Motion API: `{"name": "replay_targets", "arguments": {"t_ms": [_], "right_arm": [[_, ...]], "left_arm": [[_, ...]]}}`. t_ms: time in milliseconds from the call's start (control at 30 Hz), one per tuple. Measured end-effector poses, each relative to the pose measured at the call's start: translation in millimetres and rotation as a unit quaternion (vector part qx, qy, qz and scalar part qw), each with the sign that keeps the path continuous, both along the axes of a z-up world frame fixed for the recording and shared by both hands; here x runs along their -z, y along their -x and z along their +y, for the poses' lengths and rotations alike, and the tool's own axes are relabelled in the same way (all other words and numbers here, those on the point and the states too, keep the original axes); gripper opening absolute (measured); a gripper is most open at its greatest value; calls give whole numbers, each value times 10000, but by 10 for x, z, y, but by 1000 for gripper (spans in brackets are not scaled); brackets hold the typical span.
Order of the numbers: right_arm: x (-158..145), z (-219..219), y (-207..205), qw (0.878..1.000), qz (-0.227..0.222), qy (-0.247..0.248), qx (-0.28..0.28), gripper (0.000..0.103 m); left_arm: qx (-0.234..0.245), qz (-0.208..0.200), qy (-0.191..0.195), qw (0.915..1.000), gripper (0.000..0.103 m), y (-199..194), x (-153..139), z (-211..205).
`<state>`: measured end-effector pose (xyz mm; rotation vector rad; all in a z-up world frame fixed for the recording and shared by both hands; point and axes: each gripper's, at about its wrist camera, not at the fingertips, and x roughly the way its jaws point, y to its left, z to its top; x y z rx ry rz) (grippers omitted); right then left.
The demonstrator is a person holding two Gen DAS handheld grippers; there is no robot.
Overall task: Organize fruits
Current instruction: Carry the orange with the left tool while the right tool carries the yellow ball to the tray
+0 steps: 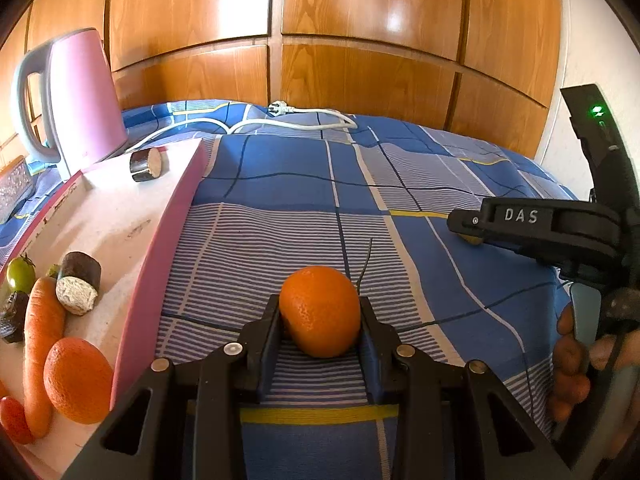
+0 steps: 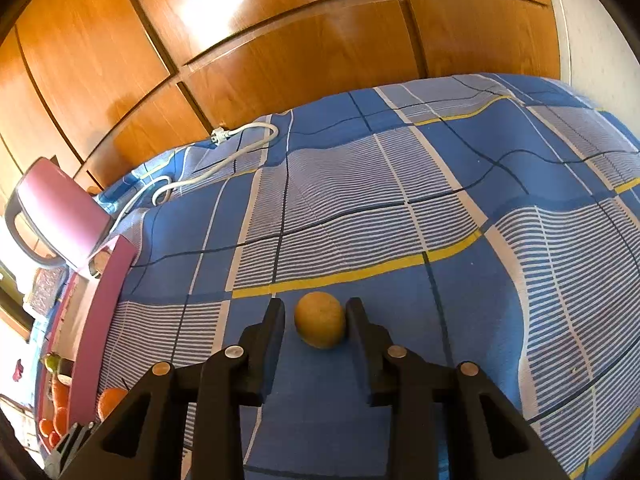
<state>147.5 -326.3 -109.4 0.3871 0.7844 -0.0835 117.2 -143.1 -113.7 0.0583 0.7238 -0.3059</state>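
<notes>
An orange [image 1: 320, 316] sits between the fingers of my left gripper [image 1: 319, 301], which is shut on it, just above the blue checked bedcover [image 1: 400, 168]. A small yellow-brown round fruit [image 2: 320, 320] lies on the cover between the fingers of my right gripper [image 2: 315, 302]. It rests against the right finger, with a gap on the left, so the gripper is open. In the left wrist view the right gripper [image 1: 466, 228] reaches in from the right, held by a hand [image 1: 572, 360]. A pink-walled tray [image 1: 160, 240] stands to the left.
The tray holds a second orange [image 1: 78, 380], a carrot [image 1: 42, 340], a red tomato [image 1: 14, 420], a green tomato [image 1: 20, 276] and aubergine pieces [image 1: 80, 284]. A pink kettle [image 1: 84, 100] stands behind it. A white cord with plug [image 1: 280, 114] lies at the back, before wooden panels [image 1: 360, 60].
</notes>
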Motion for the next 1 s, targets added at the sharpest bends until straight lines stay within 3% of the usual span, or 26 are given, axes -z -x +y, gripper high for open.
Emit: {"name": "replay_targets", "arguments": {"t_ms": [67, 367, 600, 1000], "right_arm": [[-4, 27, -9, 9998, 59, 165, 50, 26], [-4, 105, 63, 9992, 175, 307, -183, 27], [-25, 302, 229, 9962, 268, 787, -276, 27], [-37, 641, 578, 9931, 256, 957, -625, 26]], "left_arm": [[-1, 0, -1, 10000, 36, -1, 3, -1], [17, 214, -36, 9998, 35, -33, -34, -5], [-7, 471, -9, 9989, 34, 78, -117, 42], [31, 156, 71, 9998, 34, 452, -426, 185]]}}
